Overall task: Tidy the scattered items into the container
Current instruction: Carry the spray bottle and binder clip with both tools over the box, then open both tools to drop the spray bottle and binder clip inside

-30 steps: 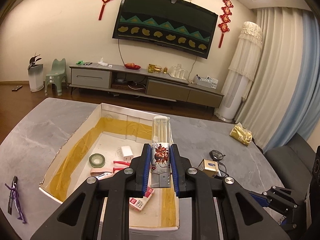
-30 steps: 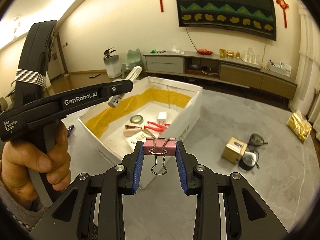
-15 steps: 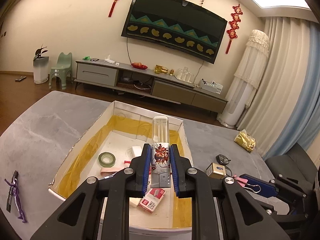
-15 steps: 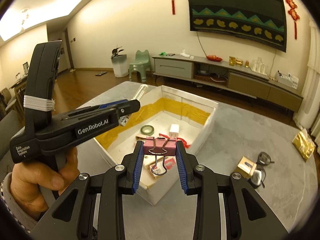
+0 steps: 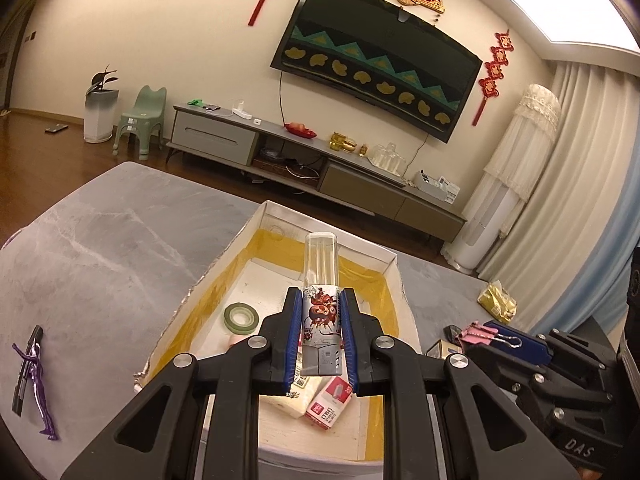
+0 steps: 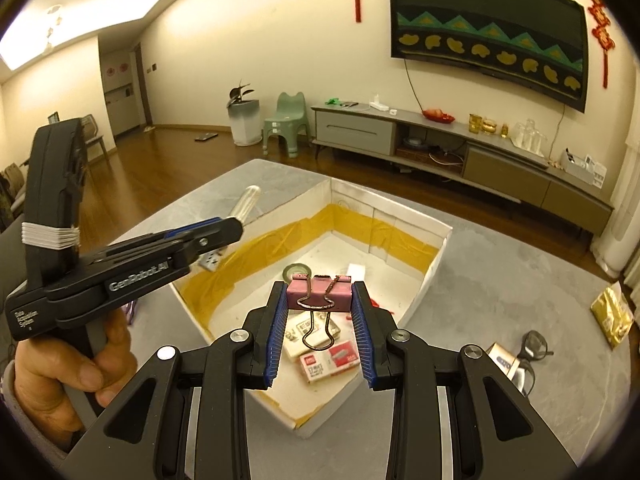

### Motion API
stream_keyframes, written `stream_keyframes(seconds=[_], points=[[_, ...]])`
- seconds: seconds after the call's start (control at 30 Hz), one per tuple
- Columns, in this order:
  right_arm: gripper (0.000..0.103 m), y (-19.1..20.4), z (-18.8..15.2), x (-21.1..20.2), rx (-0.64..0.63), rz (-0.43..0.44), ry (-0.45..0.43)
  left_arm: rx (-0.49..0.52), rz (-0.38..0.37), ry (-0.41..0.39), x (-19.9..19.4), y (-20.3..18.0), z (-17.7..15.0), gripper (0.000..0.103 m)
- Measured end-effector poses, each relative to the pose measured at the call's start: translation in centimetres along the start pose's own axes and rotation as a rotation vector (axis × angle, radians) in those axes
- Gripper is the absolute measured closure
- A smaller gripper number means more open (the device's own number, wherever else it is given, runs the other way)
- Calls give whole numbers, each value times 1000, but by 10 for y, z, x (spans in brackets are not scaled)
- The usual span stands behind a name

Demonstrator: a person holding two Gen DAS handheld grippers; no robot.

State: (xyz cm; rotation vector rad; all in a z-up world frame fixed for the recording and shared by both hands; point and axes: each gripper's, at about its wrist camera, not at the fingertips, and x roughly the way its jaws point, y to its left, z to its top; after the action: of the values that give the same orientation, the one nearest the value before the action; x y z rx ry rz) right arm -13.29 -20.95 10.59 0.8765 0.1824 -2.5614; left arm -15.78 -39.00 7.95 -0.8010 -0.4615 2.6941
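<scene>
I am getting different things from each camera: the left wrist view is showing me a purple-and-black item [image 5: 32, 380] lying on the grey table [image 5: 100, 248] at 9 o'clock, well apart from the box [image 5: 394, 258], while the right wrist view is showing the person's hand [image 6: 68, 376] gripping the left tool's handle, which the left camera is not catching. In the left gripper [image 5: 320, 340] I am holding a tube [image 5: 321, 308], the jaws clamped on its lower, printed part; the tube is looking clear at the top, with a red cartoon label and a grey base. Its long axis is running along the fingers, the clear end pointing to 12 o'clock, away from the camera and over the box. In the right gripper [image 6: 319, 336] I am holding a pink clip [image 6: 319, 295], the jaws pressing on its two ends; its long side is lying across, 9 to 3 o'clock, and one wire handle is hanging toward 6 o'clock. The clip is hovering above the box's near corner. Inside the box I am seeing a green tape roll [image 5: 241, 316], a red-and-white packet [image 6: 330, 362] and a white block [image 6: 357, 271].
</scene>
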Motion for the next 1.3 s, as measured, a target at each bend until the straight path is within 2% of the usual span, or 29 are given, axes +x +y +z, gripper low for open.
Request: stream_keyframes(seconds=[0.3, 0.53, 0.67, 0.87, 1.07, 1.3], points=[[70, -11, 25, 27, -12, 9, 57, -62, -21, 34, 14, 16, 4, 83], [70, -28, 39, 51, -18, -1, 105, -47, 7, 39, 34, 14, 23, 83], [70, -49, 51, 62, 21, 23, 140, -44, -11, 54, 51, 7, 34, 83], [70, -77, 70, 83, 89, 77, 197, -123, -75, 127, 83, 4, 42, 83], [70, -86, 78, 114, 101, 89, 261, -202, -56, 179, 116, 18, 62, 83], [70, -86, 77, 162, 51, 46, 375, -247, -53, 281, 163, 34, 66, 83]])
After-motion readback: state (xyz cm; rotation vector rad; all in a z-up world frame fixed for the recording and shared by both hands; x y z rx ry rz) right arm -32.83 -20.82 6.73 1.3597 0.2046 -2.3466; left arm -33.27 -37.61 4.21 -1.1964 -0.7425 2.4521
